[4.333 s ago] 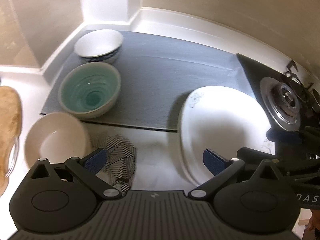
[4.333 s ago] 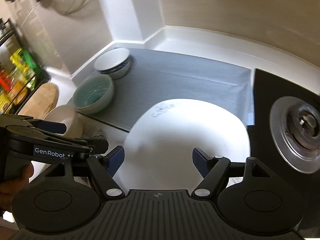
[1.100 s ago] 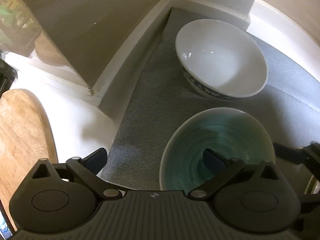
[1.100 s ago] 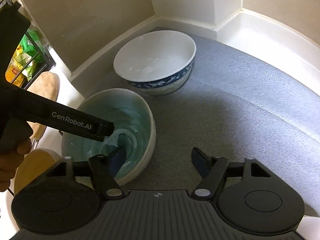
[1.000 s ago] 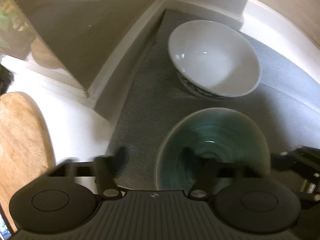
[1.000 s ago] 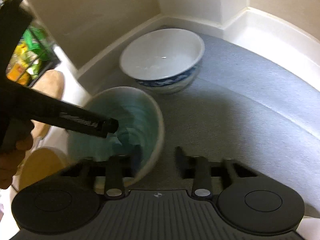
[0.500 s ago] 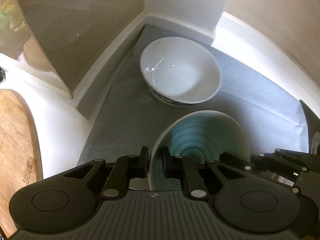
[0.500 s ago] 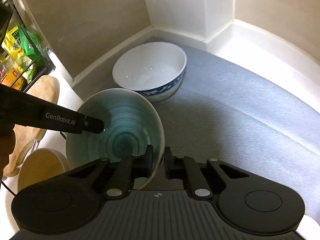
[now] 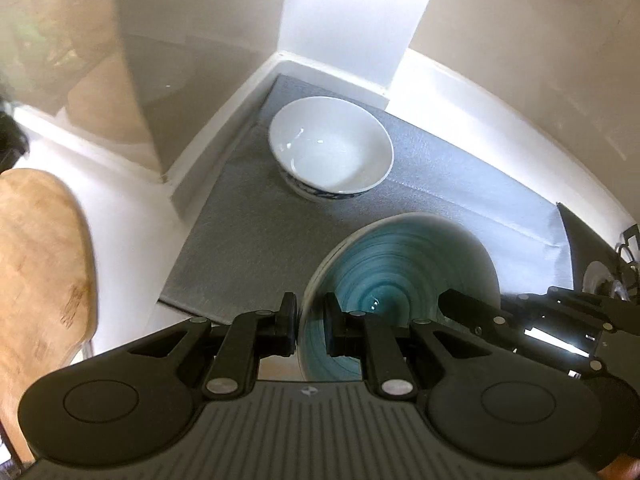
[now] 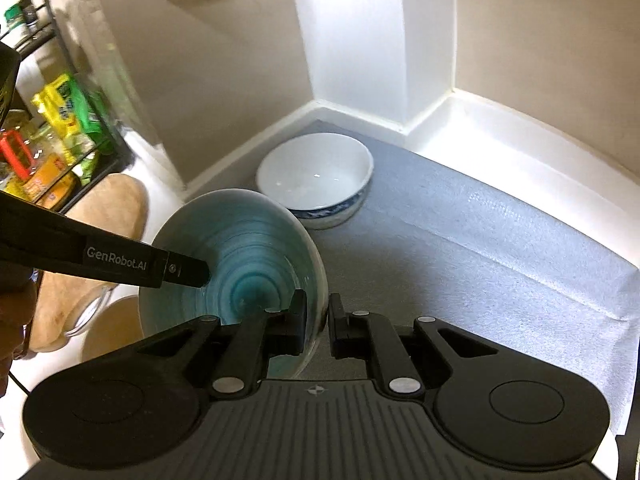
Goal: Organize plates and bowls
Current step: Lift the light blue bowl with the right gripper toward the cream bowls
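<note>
Two bowls: teal bowl lifted over the mat, rim pinched by left gripper and right gripper; white bowl on mat in the corner.

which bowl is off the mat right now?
The teal bowl: both grippers, left and right, clamp opposite sides of its rim and hold it tilted in the air. The white bowl sits on the grey mat.

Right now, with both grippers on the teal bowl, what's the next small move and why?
Probably carry the teal bowl forward over the white bowl to nest it. The left gripper and right gripper pinch opposite rims, and the white bowl sits empty on the grey mat.
</note>
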Motion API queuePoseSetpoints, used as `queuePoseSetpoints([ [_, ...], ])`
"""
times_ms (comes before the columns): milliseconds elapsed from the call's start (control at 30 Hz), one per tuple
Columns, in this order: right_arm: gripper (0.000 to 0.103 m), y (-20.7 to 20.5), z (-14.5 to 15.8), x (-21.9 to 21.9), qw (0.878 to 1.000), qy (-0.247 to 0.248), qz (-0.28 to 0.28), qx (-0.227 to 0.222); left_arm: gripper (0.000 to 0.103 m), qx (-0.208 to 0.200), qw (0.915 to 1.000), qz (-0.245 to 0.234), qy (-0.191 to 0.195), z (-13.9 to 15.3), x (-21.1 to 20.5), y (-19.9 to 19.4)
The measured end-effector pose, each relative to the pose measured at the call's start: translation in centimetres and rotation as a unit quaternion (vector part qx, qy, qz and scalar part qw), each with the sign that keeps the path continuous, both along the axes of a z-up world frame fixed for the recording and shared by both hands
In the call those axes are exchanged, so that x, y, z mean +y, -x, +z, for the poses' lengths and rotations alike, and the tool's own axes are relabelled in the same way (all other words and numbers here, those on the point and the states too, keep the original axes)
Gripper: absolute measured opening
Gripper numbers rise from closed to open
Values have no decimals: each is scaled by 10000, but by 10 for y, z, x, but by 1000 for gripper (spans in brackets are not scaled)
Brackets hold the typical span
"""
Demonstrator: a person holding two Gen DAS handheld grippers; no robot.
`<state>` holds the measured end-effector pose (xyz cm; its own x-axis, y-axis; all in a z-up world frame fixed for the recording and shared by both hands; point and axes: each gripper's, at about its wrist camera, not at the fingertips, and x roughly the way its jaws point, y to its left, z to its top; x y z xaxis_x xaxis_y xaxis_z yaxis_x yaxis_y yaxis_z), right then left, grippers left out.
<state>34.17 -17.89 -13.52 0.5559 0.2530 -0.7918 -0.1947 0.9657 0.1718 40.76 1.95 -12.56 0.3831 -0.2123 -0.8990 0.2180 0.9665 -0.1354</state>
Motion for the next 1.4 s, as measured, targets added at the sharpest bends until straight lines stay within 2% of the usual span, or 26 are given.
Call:
queuePoseSetpoints([
  [333, 12, 20, 13, 43, 9982, -137, 585, -80, 14, 75, 9988, 470, -60, 7, 50, 37],
  [667, 12, 24, 7, 86, 9943, -122, 1047, 153, 14, 284, 9962, 813, -125, 2, 91, 57],
  [1300, 12, 0, -14, 97, 9890, -273, 1108, 945, 14, 929, 9916, 898, 103, -26, 111, 43],
  [1400, 16, -7, -15, 93, 9878, -474, 1009, 1088, 14, 996, 9903, 950, 180, -26, 115, 40],
])
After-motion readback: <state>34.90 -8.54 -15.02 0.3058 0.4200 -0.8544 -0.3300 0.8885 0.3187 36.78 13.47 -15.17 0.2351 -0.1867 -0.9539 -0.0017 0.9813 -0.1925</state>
